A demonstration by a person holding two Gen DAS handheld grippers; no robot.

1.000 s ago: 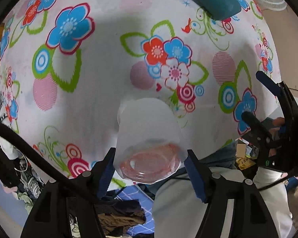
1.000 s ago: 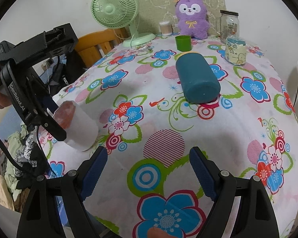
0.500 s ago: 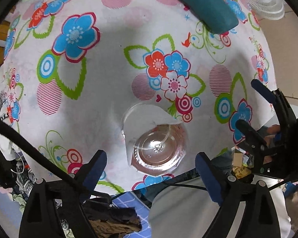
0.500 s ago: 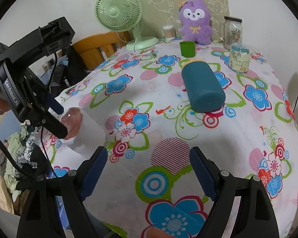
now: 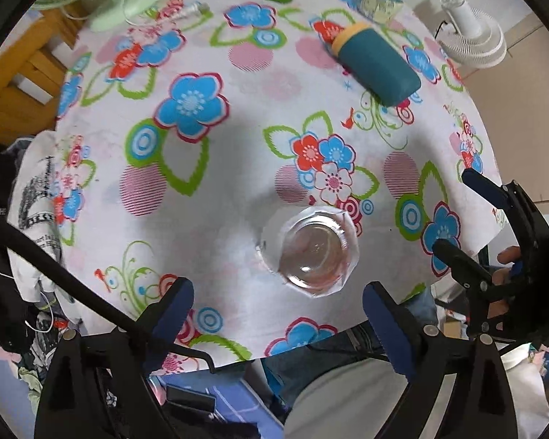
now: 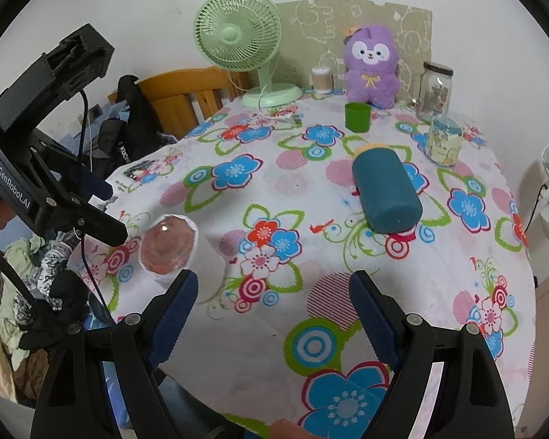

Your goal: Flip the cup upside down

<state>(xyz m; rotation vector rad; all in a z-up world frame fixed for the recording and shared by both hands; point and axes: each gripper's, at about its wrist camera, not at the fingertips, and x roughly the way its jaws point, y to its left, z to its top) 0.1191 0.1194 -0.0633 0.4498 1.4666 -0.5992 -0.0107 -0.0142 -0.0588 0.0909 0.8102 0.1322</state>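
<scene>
Cup (image 5: 313, 252) stands on the table (image 5: 238, 219) near its front edge, with its clear round bottom facing up and a white paper sleeve around its side. It sits on a white patch of the flowery cloth, just beside a red, blue and white flower bunch.

The left hand-held gripper (image 5: 276, 307) hangs above the cup and looks down on it. Its two blue-tipped fingers are wide apart and hold nothing. The cup shows between them but does not touch them.

The right hand-held gripper (image 6: 272, 300) is low over the front of the table. Its fingers are wide apart too, with nothing in them. The cup (image 6: 175, 252) is just past its left finger.

Farther back a dark teal bottle (image 6: 384, 190) lies on its side. Behind it are a small green cup (image 6: 357, 117), a purple plush toy (image 6: 371, 66), a green fan (image 6: 238, 36) and a glass jar (image 6: 435, 91).
</scene>
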